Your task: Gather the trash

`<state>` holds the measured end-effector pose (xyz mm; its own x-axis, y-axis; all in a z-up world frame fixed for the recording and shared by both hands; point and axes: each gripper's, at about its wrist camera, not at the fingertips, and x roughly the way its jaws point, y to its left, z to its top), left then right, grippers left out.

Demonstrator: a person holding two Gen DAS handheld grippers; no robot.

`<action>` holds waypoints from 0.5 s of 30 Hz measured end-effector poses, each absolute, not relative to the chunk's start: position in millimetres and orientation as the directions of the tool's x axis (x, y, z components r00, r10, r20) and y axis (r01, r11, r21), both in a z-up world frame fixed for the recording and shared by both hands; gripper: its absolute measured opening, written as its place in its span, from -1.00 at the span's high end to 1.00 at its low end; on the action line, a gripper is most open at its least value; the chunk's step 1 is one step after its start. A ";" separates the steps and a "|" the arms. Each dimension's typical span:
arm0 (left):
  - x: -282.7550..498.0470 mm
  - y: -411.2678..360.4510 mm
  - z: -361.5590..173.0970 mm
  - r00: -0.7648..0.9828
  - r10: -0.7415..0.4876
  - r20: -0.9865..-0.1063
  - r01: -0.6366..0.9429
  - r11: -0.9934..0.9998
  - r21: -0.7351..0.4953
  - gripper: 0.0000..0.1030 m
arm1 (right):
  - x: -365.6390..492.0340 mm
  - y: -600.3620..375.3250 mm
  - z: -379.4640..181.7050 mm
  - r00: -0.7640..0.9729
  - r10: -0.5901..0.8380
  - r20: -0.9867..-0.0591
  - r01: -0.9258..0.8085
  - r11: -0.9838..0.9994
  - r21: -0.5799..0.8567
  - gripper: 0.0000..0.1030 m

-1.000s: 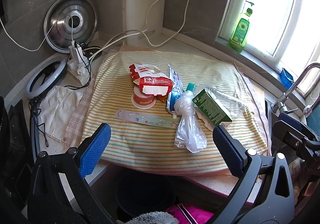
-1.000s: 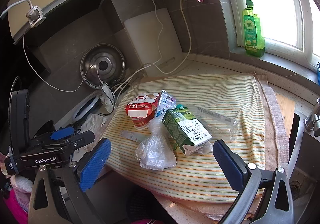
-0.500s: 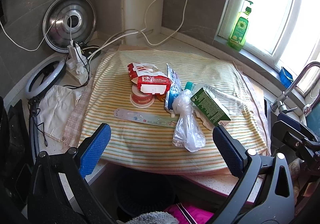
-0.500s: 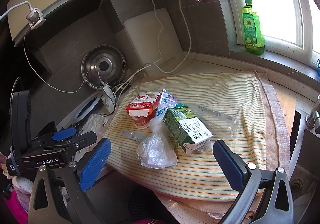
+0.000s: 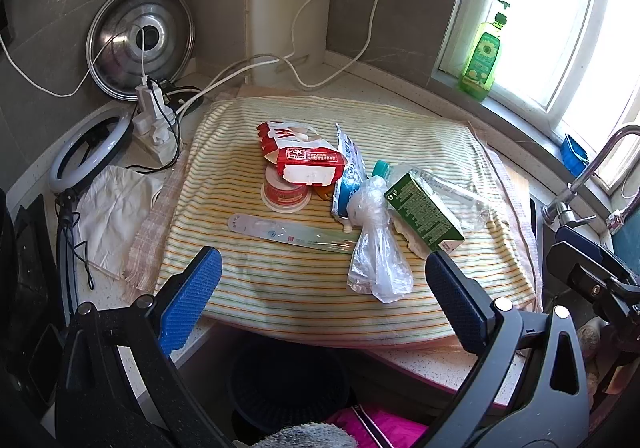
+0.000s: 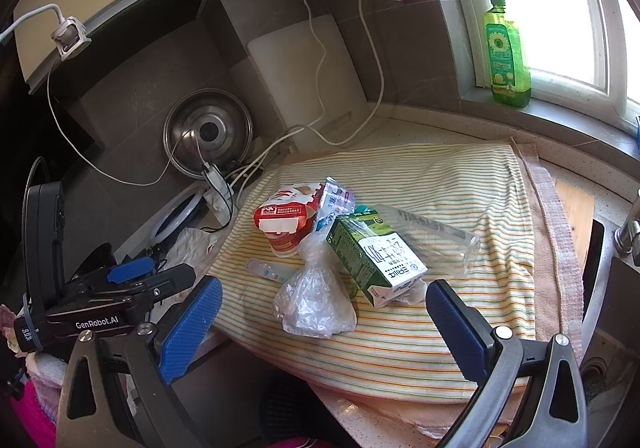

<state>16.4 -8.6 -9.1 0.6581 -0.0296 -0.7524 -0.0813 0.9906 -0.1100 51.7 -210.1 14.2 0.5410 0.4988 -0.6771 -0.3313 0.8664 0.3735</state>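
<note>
Left wrist view: the left gripper (image 5: 322,302) hangs over the near edge of the counter with its blue-padded fingers (image 5: 191,304) spread wide and nothing between them. Just past them the trash lies heaped on a striped cloth (image 5: 280,288): a crumpled clear plastic bag (image 5: 376,252) nearest, touching a green carton (image 5: 424,214) lying on its side to its right, and a long flat strip (image 5: 288,232) to its left. Behind those sits a red-and-white packet (image 5: 306,162) on top of a small red cup (image 5: 285,196), with a blue-and-white wrapper (image 5: 350,176) beside it. A dark bin (image 5: 288,384) stands below the counter edge. From the right wrist view, the right gripper (image 6: 322,322) is likewise spread and empty, short of the same bag (image 6: 316,296) and carton (image 6: 372,260). A green soap bottle (image 6: 505,56) stands on the windowsill, well apart from the heap.
</note>
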 end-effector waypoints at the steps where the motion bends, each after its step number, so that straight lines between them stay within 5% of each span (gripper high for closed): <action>1: 16.0 -8.5 -9.9 0.657 -0.030 -0.753 -0.082 0.990 -0.111 -1.00 | 51.7 -208.9 14.4 0.541 0.499 -0.677 -0.333 0.867 0.372 -1.00; 15: 22.6 15.4 -21.1 0.625 -0.007 -0.780 -0.164 0.976 -0.141 -1.00 | 61.8 -220.2 5.9 0.537 0.527 -0.658 -0.381 0.848 0.368 -1.00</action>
